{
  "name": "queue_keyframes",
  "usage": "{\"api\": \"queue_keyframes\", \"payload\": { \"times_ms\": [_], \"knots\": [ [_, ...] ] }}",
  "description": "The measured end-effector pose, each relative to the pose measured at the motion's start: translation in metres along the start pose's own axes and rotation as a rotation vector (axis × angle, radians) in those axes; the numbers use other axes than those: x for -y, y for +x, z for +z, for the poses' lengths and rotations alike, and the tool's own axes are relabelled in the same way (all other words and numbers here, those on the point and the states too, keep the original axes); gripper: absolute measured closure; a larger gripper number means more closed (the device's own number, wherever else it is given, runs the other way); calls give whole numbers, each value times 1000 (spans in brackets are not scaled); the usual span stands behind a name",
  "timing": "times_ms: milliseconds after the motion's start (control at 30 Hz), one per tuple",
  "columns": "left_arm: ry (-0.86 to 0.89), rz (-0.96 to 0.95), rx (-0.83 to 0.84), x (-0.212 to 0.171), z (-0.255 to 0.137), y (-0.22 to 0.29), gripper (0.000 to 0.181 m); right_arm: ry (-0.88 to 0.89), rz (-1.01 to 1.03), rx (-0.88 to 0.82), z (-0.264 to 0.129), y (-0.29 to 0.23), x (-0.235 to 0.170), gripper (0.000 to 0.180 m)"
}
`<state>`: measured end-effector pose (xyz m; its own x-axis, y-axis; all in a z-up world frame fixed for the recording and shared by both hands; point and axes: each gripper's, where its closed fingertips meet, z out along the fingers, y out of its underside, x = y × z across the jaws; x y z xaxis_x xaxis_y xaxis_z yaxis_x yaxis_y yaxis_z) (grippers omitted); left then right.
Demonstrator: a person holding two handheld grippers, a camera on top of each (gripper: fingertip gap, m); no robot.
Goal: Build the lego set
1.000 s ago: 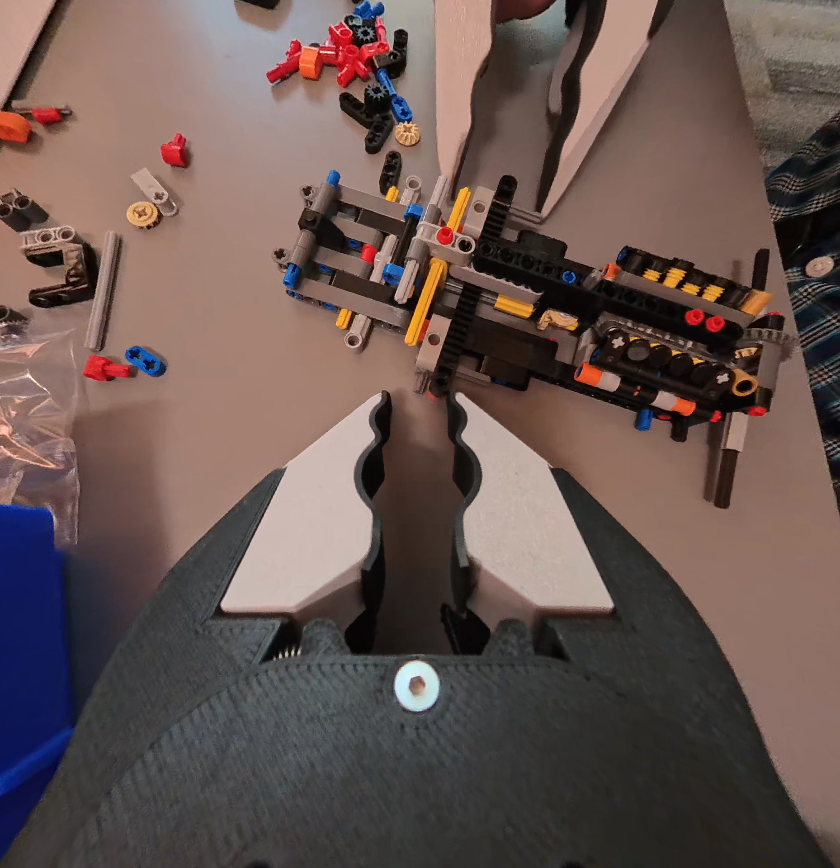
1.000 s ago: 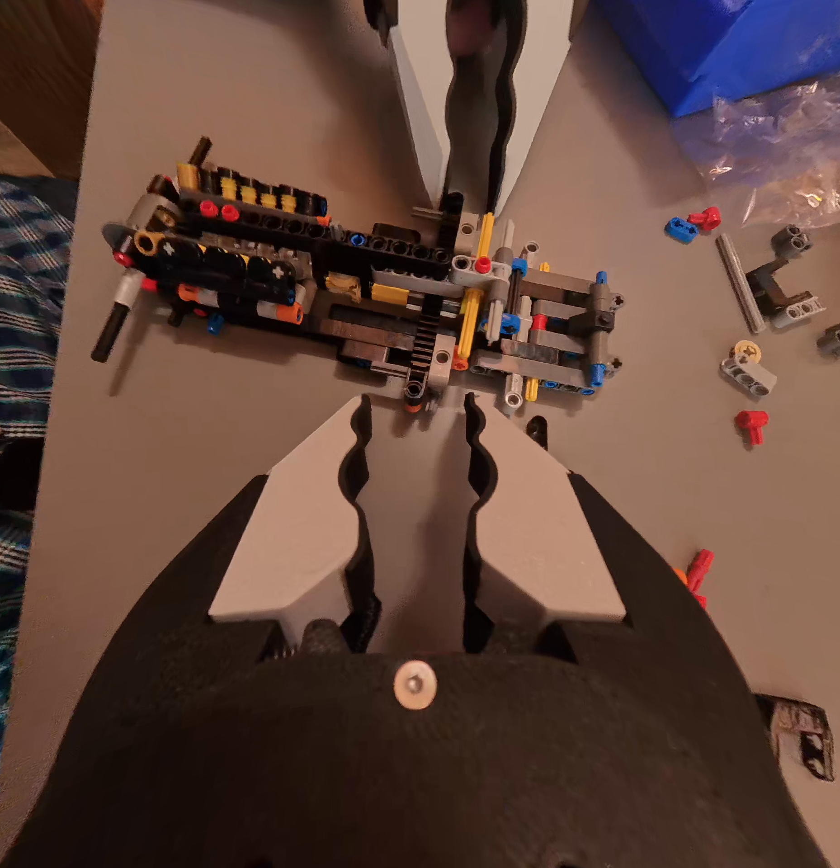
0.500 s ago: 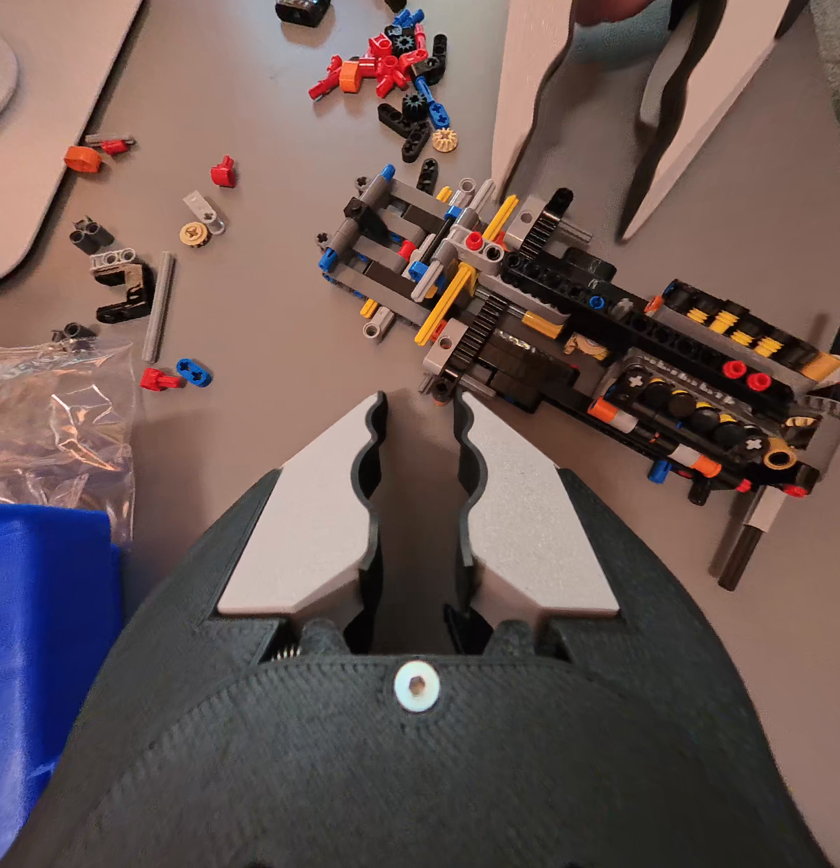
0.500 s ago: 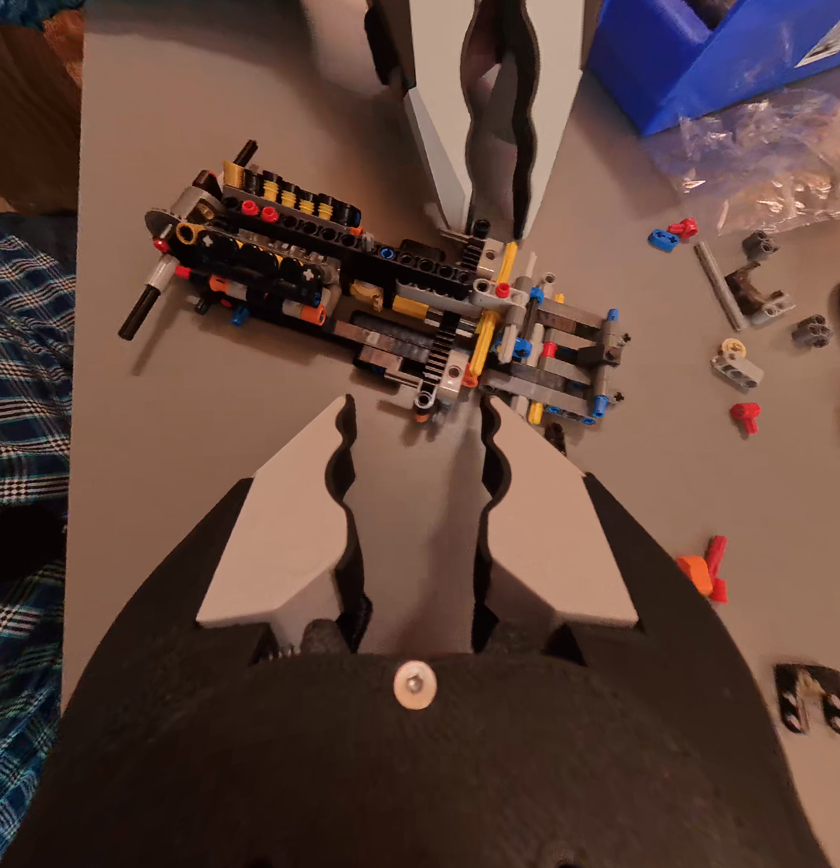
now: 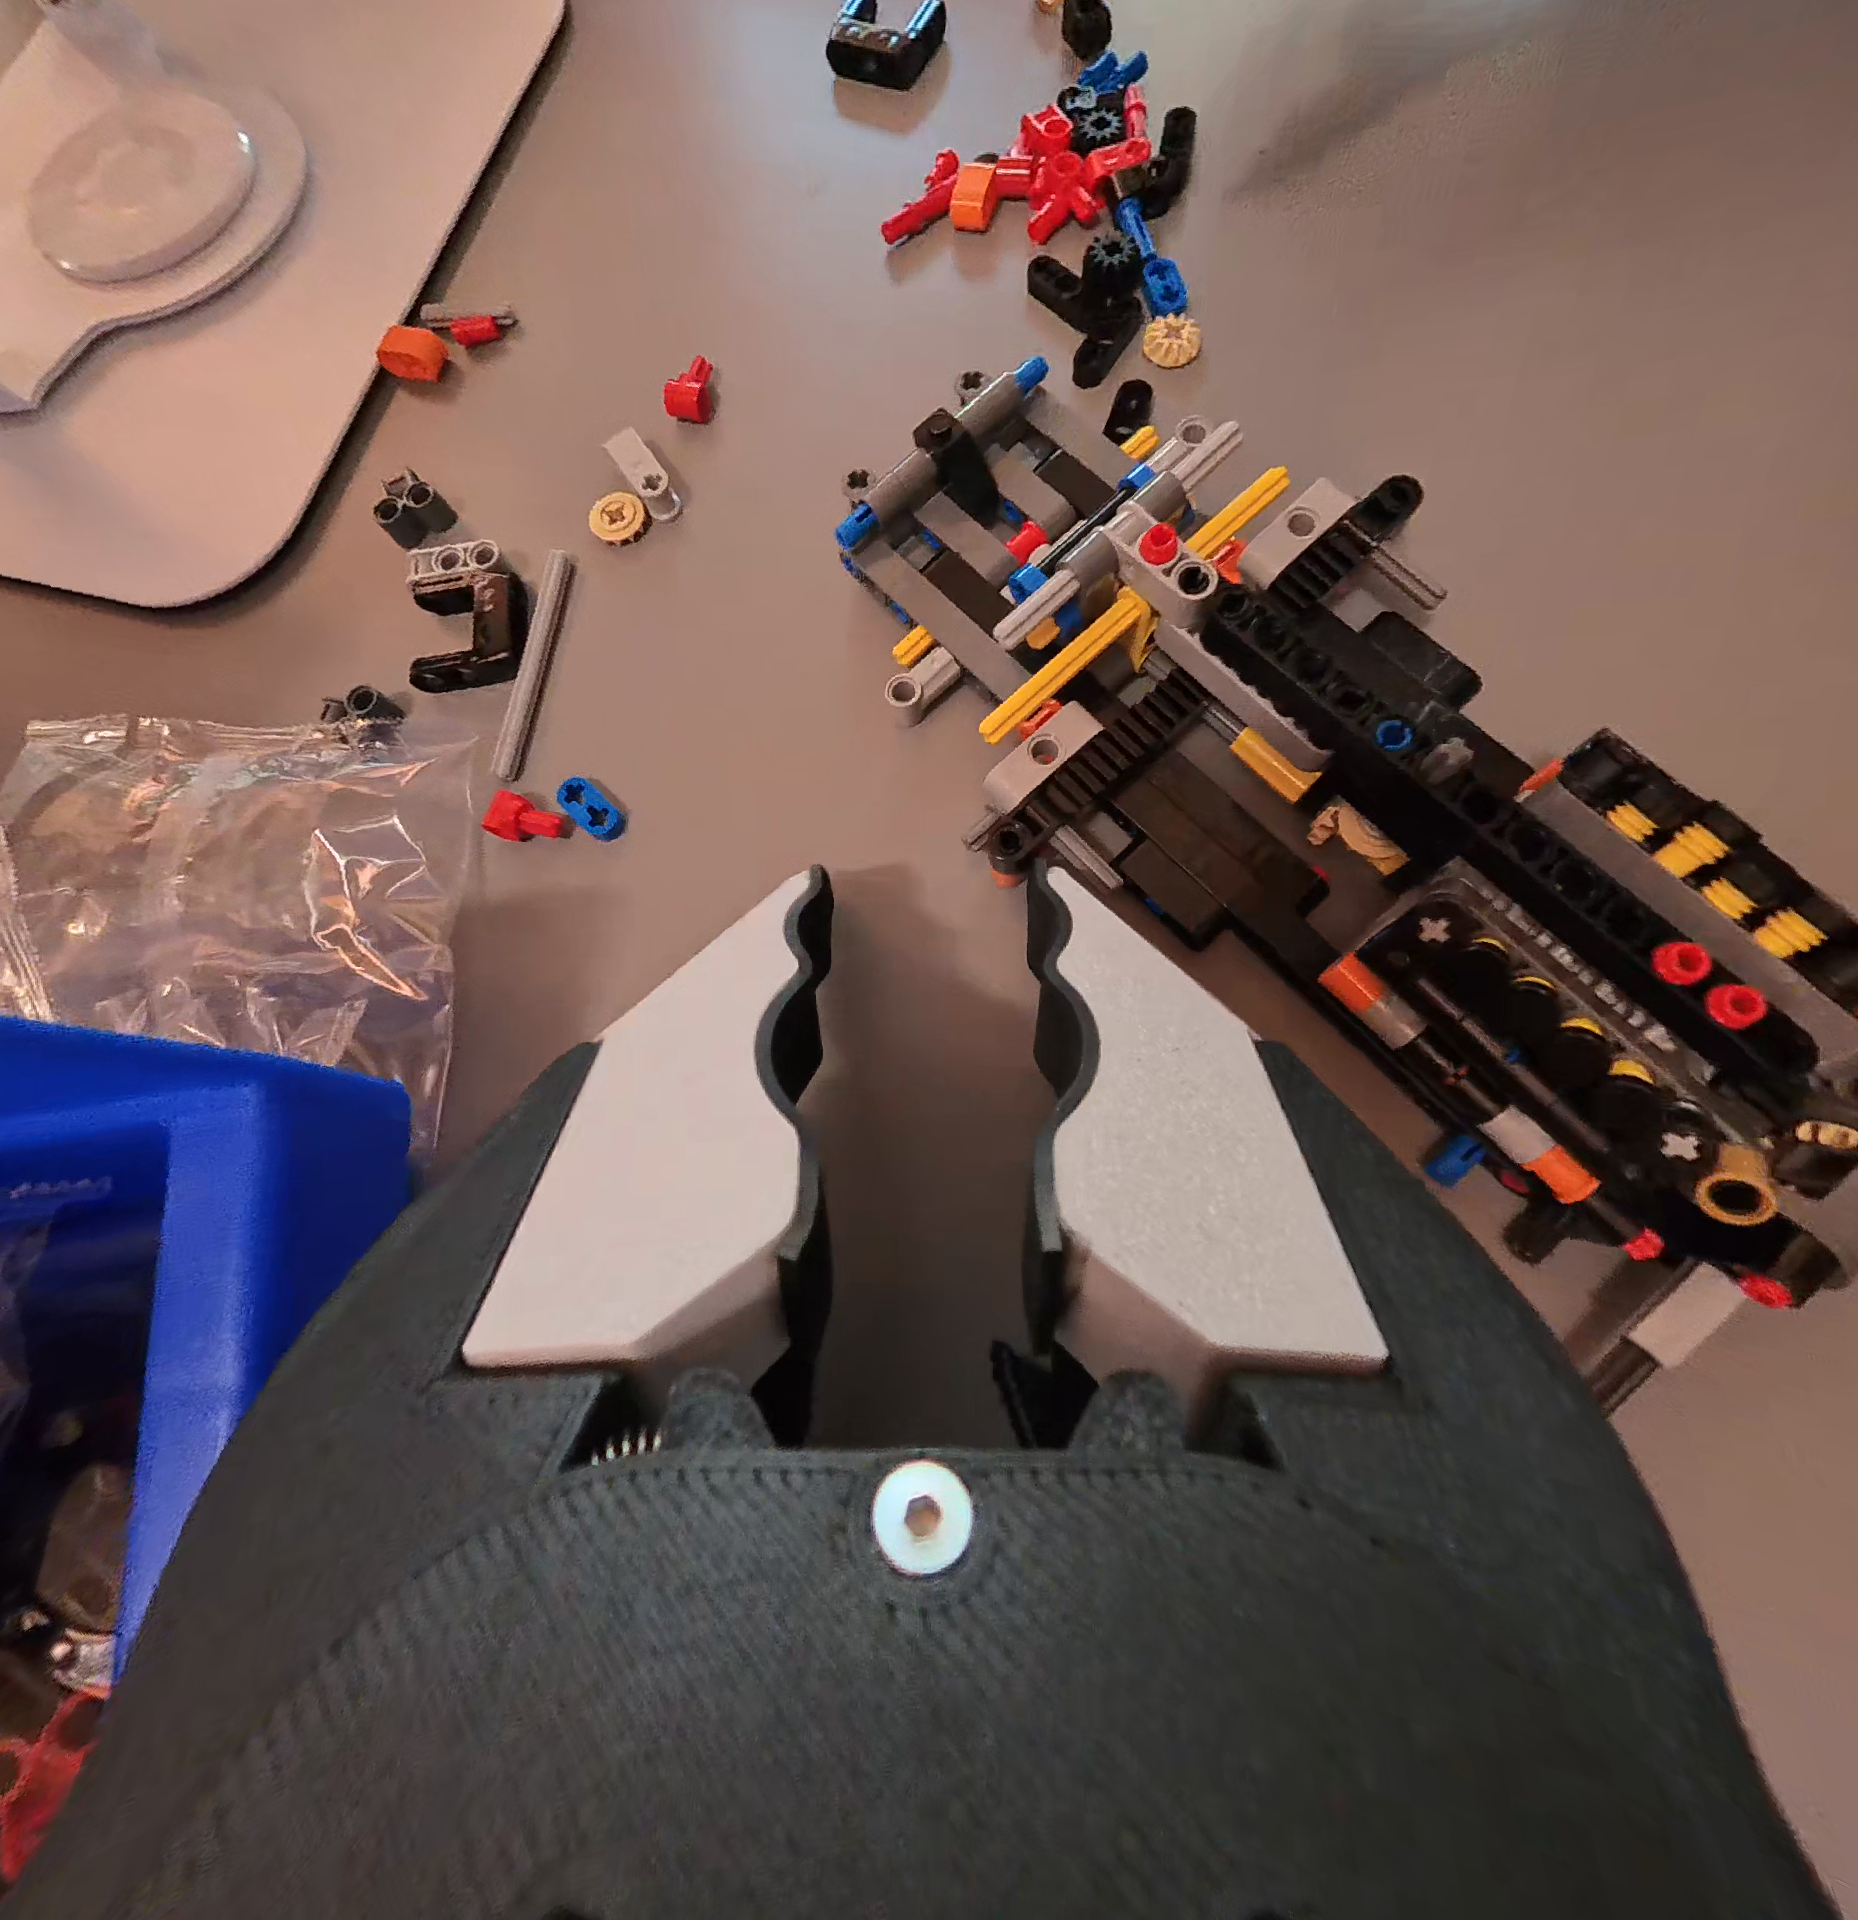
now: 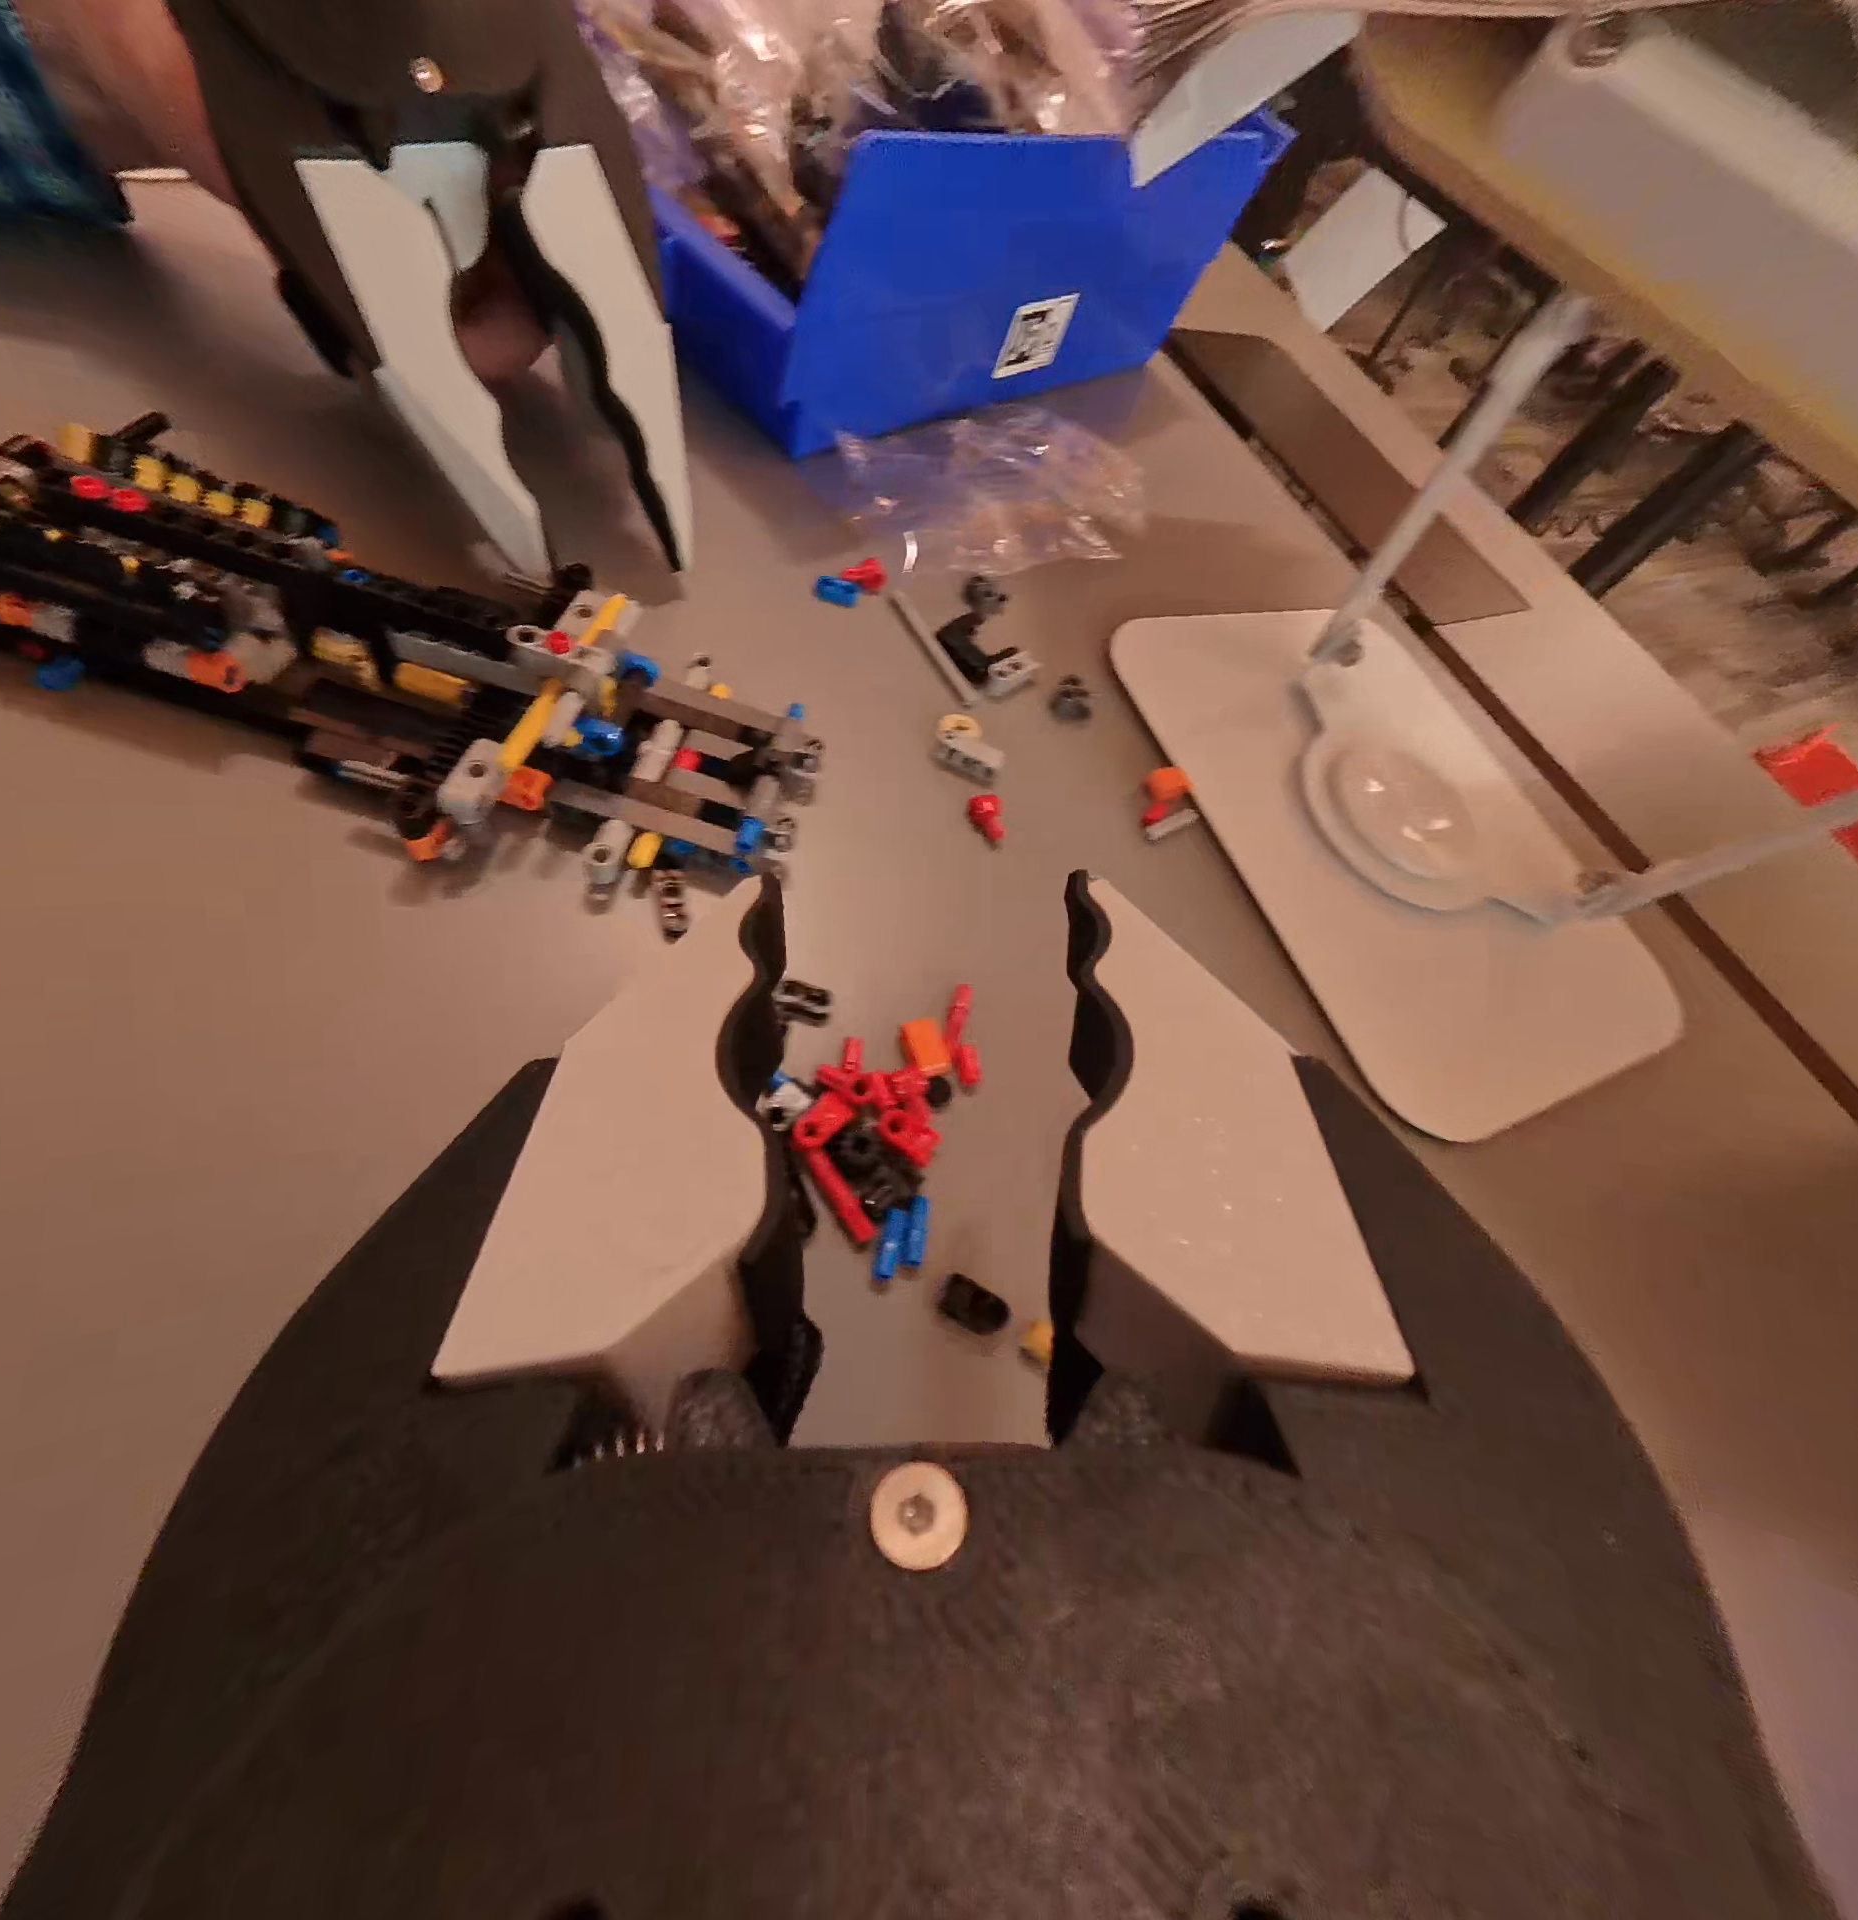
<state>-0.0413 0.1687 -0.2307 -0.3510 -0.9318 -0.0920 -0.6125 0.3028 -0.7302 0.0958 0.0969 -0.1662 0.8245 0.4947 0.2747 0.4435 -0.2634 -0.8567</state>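
Red, blue and black small plastic pegs [image 6: 871, 1132] lie heaped between the spread, empty right gripper [image 6: 925, 899]. It should lower squarely and pinch one peg only. The left gripper [image 5: 930, 894], also spread and empty, waits beside the long black-and-grey beam model [image 5: 1320, 748].

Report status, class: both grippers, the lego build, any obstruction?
Left gripper open, empty, beside the lego model. Right gripper open, empty, over the loose red pieces. Model flat on the table. Nothing in the way.

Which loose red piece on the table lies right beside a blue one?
The red connector near the clear plastic bag; it touches the blue two-hole link. The other lone red connector lies by itself.
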Motion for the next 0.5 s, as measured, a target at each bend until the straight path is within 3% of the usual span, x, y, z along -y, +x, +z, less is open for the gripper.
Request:
{"api": "queue_keyframes", "payload": {
  "times_ms": [500],
  "knots": [
    [38, -79, 66, 2, -9, -15, 134, 43, 59, -107, -24, 40, -26, 134]
  ]
}}
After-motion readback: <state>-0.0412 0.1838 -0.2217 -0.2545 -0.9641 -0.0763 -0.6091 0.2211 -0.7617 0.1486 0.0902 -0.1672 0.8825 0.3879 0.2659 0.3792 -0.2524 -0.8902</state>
